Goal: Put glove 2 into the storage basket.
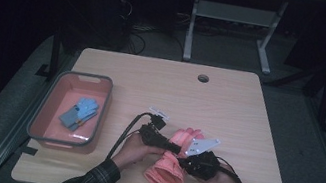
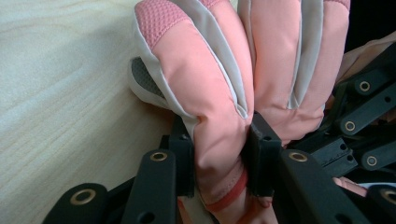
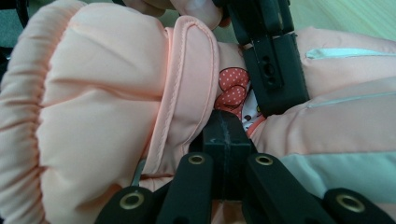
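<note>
High view: a person sits at the near edge of the tabletop (image 1: 229,108) and holds one tool in each hand. Both tools meet over a pink glove (image 1: 174,162), which lies near the front edge, a little right of the middle. The left tool (image 1: 155,136) comes to the glove from the left side, the right tool (image 1: 199,163) from the right, and the two are very close together. At the left of the tabletop stands a tray (image 1: 96,110) with a pink floor, and a blue glove (image 1: 79,112) lies inside it, well apart from the hands.

In the left gripper view the left tool (image 2: 219,158) pinches one finger of the pink glove (image 2: 219,93) between its pads, and the cloth is squeezed narrow there. In the right gripper view the right tool (image 3: 229,140) has its jaws pressed together on a thin fold of the pink glove (image 3: 93,107) near the cuff. A red dotted bow (image 3: 231,91) is just above these jaws
</note>
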The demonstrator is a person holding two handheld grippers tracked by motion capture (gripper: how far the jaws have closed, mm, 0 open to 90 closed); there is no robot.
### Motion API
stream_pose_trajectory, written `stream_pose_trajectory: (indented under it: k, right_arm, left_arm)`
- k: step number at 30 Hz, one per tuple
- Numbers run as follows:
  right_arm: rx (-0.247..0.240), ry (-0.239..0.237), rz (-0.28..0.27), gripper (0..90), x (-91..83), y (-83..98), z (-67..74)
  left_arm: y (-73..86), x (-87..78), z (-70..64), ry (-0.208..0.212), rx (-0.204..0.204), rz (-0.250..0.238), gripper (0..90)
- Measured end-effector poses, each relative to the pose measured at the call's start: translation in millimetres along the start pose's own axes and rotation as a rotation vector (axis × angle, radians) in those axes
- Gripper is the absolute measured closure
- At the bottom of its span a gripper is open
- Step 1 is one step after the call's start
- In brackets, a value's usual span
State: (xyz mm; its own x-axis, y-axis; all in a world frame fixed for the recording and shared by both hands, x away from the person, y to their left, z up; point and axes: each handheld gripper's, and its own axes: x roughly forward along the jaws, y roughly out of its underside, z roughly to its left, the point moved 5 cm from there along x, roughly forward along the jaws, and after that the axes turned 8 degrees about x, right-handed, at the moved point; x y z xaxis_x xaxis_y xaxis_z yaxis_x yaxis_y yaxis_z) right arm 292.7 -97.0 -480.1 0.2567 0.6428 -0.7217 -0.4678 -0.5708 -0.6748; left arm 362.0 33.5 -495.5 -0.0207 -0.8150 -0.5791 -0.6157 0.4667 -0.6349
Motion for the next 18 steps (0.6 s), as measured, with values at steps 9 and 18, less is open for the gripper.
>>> stream_pose_trajectory:
  k: [9,18]
  right_arm:
    - [0.063,-0.069,-0.074,80.1,-21.5,-8.0,1.5]
    - [0.132,0.023,-0.25,41.3,-72.5,-5.6,-13.4]
  left_arm:
    - [-8.0,-9.9,-8.6,0.031,0.035,-0.023,71.4]
    - [-14.9,-35.0,-5.0,-0.03,0.059,-0.069,71.5]
